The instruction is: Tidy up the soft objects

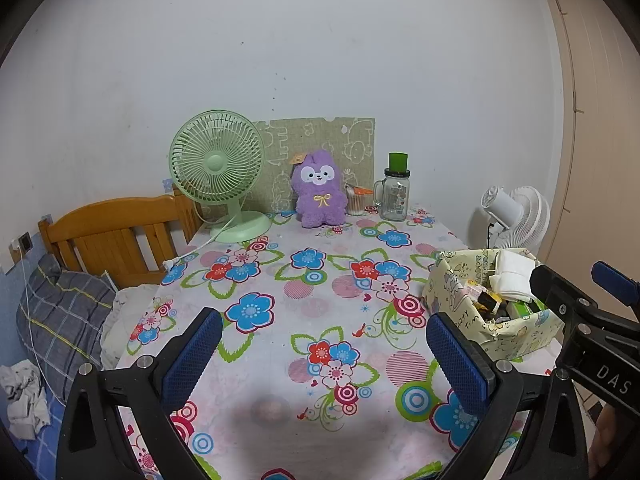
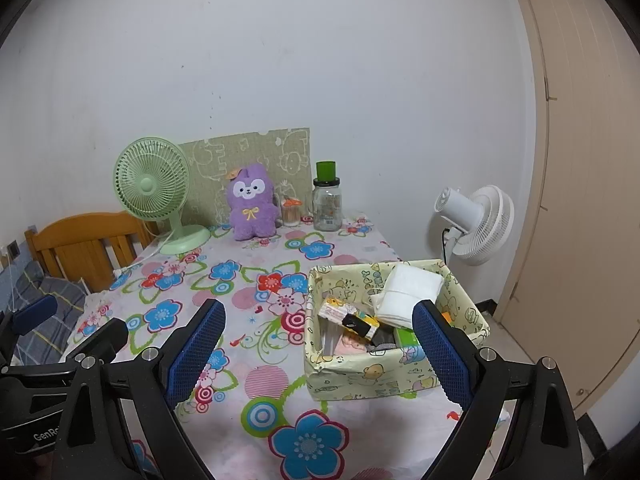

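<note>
Over floral tablecloth [image 1: 320, 304], left claw [image 1: 324, 356] wide, right claw [image 2: 318, 354] wide, purple plush [image 1: 319, 189] upright beside green fan [image 1: 218, 160]

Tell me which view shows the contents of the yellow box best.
The right wrist view: the yellow box sits close, its opening facing the camera. The left wrist view shows it farther right, partly hidden by the right gripper.
</note>
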Demonstrator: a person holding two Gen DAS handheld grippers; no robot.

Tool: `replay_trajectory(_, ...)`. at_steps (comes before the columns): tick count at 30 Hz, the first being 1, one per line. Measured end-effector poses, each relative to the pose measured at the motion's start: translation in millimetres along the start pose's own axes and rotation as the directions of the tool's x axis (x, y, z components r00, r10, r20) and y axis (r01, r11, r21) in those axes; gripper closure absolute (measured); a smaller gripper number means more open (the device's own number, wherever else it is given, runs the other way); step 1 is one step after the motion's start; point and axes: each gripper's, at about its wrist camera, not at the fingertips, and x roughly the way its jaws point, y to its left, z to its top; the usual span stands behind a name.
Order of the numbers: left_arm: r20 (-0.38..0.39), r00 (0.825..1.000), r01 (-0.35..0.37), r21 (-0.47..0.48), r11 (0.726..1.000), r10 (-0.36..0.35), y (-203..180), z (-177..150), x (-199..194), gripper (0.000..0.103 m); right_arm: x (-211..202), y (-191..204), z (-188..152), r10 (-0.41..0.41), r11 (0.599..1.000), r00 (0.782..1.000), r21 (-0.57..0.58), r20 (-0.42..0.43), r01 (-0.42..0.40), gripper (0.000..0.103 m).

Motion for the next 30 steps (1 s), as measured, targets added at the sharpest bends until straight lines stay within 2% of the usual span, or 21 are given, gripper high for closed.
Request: replay_trajectory(30, 0.004, 1.000, -0.002, -0.004, 1.000, 0.002, 2.5, -0.7, -0.8, 0.000, -1.3, 2.3, 0.5, 0.004, 1.000, 1.000, -0.005, 0.004, -0.004, 0.007)
